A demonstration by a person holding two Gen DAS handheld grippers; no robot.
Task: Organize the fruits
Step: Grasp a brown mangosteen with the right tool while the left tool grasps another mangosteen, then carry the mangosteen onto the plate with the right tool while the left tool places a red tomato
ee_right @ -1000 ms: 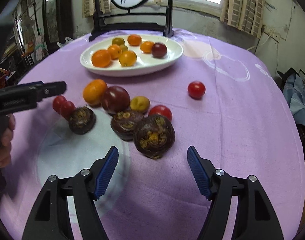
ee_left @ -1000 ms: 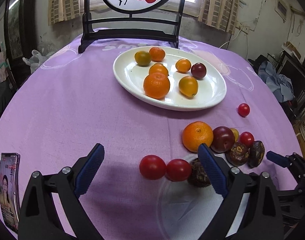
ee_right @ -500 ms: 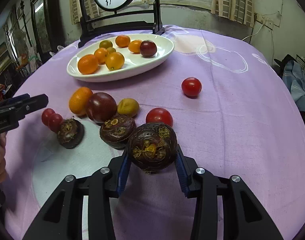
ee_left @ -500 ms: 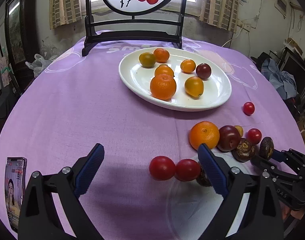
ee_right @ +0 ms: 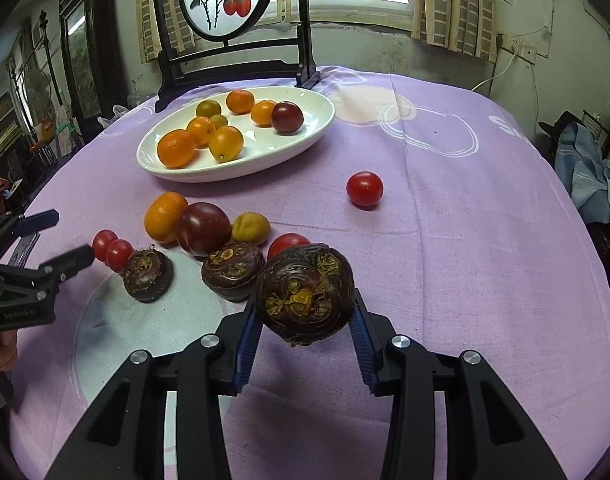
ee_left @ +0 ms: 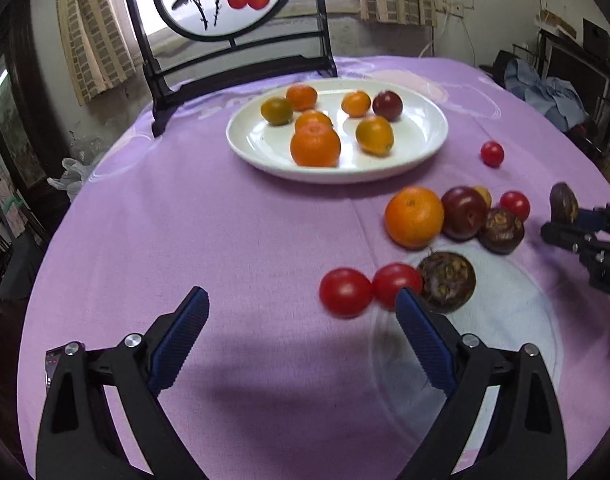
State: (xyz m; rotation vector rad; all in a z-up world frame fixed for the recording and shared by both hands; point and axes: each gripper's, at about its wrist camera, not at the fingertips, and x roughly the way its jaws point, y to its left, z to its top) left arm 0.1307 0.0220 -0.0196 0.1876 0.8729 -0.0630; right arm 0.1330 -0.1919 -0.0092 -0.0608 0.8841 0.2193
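- We see the right gripper (ee_right: 305,322) pinching a dark mangosteen (ee_right: 305,294) between its blue pads, lifted clear of the purple cloth (ee_right: 465,240) (the same fruit shows small at the right edge of the left view).
- Our left gripper (ee_left: 301,336) is spread wide with nothing between its pads, low over the cloth, just short of two red tomatoes (ee_left: 369,290) that touch each other.
- Loose on the cloth: an orange (ee_left: 414,217), a plum (ee_left: 463,212) against it, and two more mangosteens (ee_right: 189,274).
- One tomato (ee_right: 364,189) sits well apart from the cluster.
- The white plate (ee_left: 421,148) at the far side holds oranges, kumquats and a plum.
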